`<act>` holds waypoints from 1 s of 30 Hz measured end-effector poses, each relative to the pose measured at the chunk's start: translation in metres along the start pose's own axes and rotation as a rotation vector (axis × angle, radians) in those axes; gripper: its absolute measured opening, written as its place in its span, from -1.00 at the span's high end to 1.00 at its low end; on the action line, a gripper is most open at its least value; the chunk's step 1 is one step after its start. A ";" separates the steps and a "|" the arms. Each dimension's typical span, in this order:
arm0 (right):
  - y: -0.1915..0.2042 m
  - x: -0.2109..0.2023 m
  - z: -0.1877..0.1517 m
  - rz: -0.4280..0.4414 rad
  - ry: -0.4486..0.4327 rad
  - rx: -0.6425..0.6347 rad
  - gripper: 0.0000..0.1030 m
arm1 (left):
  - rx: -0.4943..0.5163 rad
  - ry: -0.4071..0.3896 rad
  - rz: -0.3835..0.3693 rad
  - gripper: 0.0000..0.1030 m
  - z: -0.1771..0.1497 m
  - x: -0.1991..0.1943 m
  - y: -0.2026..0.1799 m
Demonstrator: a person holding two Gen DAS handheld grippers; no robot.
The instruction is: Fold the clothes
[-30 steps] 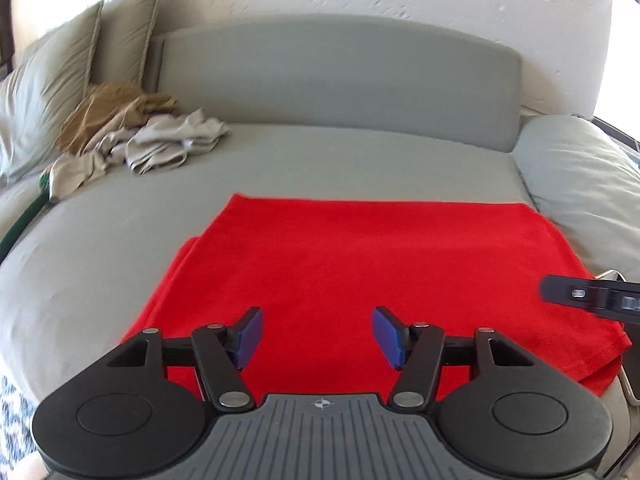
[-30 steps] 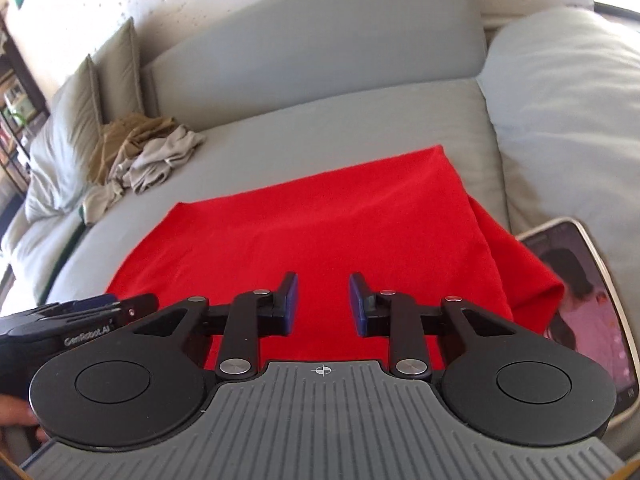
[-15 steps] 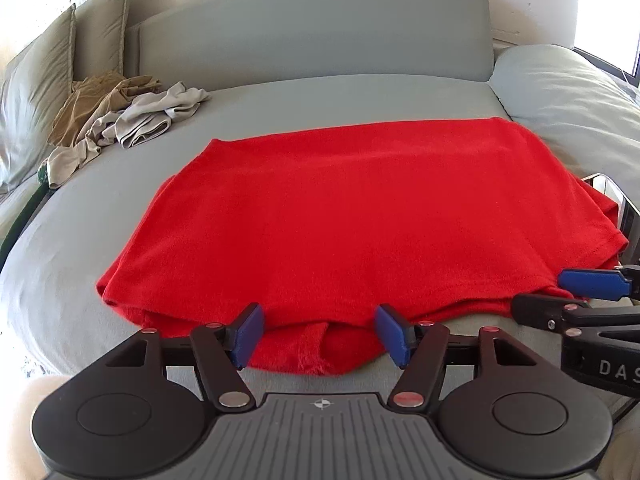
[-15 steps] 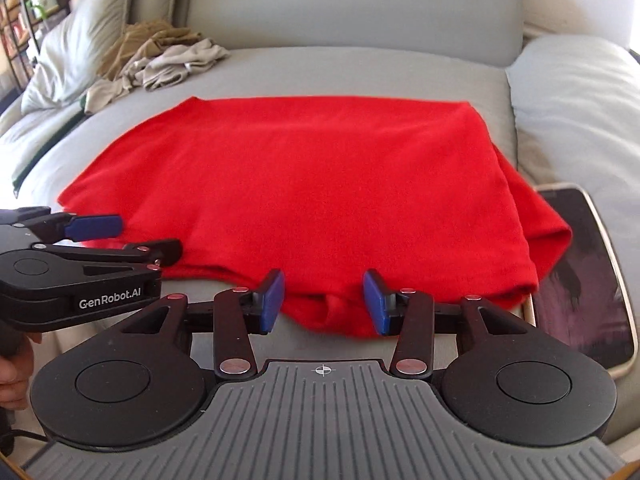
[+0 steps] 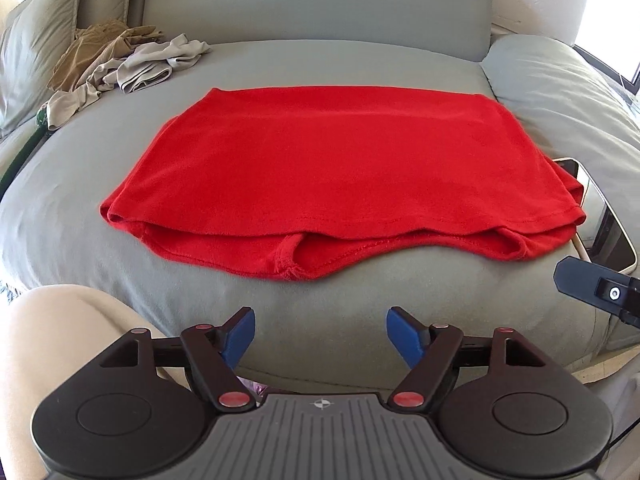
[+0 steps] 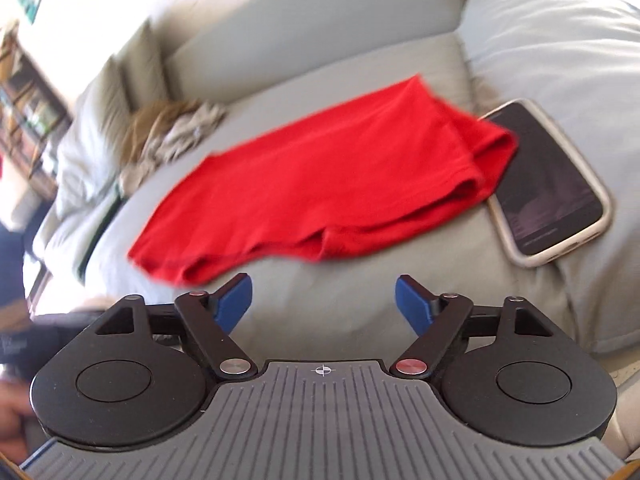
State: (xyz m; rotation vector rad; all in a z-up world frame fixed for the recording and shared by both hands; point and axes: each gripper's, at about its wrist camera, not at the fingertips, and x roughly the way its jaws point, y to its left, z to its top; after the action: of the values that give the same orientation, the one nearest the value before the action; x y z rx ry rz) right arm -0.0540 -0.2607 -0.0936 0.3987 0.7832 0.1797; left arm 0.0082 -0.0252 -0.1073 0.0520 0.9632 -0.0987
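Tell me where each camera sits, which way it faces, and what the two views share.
Left wrist: on the left claw, jaws open and empty, looking down at the folded red garment; a bare leg shows.
Right wrist: on the right claw, open and empty, angled leftward over the garment and phone; picture blurred.
Shared: garment, phone, grey couch, crumpled beige clothes.

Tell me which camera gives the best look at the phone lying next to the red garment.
The right wrist view: there the phone shows whole, screen up in a pale case, its near corner against the red garment, though slightly blurred. The left wrist view shows only a sliver of it at the right edge, partly tucked behind the garment's corner.
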 end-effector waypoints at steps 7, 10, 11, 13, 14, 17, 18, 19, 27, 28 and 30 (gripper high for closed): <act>-0.039 0.003 0.008 0.200 -0.024 0.248 -0.63 | -0.020 -0.002 0.000 -0.51 0.001 0.004 -0.004; -0.058 0.013 0.011 0.280 0.025 0.396 -0.44 | -0.036 -0.006 -0.004 -0.53 0.002 0.003 -0.004; -0.063 0.016 0.012 0.282 0.027 0.427 -0.36 | -0.038 -0.009 -0.003 -0.53 0.002 0.003 -0.004; -0.072 0.020 0.014 0.246 0.013 0.480 -0.32 | -0.042 -0.012 -0.006 -0.54 0.004 0.004 -0.004; -0.076 0.021 0.015 0.220 0.005 0.502 -0.32 | -0.044 -0.013 -0.007 -0.54 0.004 0.004 -0.004; -0.084 0.026 0.016 0.155 -0.007 0.557 -0.23 | -0.049 -0.007 -0.016 -0.55 0.005 0.008 -0.003; -0.086 0.028 0.016 0.144 -0.007 0.572 -0.13 | -0.051 -0.005 -0.020 -0.55 0.006 0.009 -0.003; -0.088 0.031 0.017 0.141 -0.009 0.586 -0.08 | -0.053 -0.003 -0.024 -0.55 0.006 0.010 -0.002; -0.093 0.056 0.023 0.091 -0.060 0.664 0.09 | -0.079 -0.002 -0.043 -0.55 0.007 0.016 0.006; -0.092 0.059 0.024 0.082 -0.072 0.659 0.11 | -0.086 -0.002 -0.045 -0.55 0.007 0.017 0.007; -0.088 0.065 0.027 0.064 -0.097 0.644 0.12 | -0.099 0.000 -0.049 -0.55 0.006 0.018 0.009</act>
State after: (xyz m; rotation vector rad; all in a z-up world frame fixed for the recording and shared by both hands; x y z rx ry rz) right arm 0.0119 -0.3288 -0.1548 1.0345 0.7203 -0.0391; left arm 0.0247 -0.0177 -0.1188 -0.0631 0.9682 -0.0956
